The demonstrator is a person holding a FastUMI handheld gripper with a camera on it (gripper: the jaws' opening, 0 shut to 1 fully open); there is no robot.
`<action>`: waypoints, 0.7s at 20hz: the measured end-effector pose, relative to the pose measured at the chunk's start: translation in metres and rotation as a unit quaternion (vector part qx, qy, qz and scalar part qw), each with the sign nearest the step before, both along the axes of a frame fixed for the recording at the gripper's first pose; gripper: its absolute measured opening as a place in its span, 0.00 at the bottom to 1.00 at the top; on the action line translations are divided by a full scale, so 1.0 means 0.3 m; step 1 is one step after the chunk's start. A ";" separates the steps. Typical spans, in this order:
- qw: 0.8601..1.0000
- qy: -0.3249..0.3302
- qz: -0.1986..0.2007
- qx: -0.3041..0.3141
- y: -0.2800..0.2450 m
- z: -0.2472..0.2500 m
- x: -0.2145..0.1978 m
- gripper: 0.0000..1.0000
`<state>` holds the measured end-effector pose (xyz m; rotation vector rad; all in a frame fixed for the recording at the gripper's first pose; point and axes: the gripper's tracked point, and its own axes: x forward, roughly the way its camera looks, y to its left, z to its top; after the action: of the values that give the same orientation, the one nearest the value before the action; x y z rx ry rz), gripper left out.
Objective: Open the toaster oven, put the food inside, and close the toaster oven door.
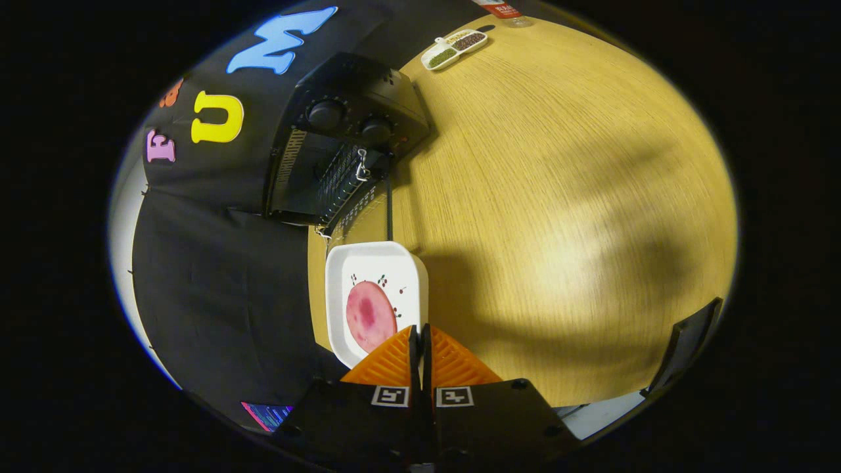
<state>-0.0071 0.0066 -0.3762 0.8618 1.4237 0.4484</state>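
No legible text
The red label (504,9) far beyond the gripper (420,338) is too blurred to read.

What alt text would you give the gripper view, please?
The gripper, fingers closed together, hovers at the near edge of a white tray holding a pink round of food. Beyond, a black toaster oven sits on the wooden table.

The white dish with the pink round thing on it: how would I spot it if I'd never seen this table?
Start at the wooden table, at the edge where the black toaster oven sits. The white dish lies between that oven and the tool, whose fingers are closed together against its near rim. Unlike the small divided tray at the far side, it carries one pink round slice.
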 end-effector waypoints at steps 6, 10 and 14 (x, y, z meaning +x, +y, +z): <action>0.997 -0.011 -0.071 -0.015 0.112 0.062 0.149 0.01; 0.990 -0.011 -0.142 -0.021 0.189 0.080 0.233 0.01; 0.980 -0.005 -0.195 -0.028 0.277 0.082 0.288 0.01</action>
<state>0.0794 0.0898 -0.3515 1.0622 1.2126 0.1138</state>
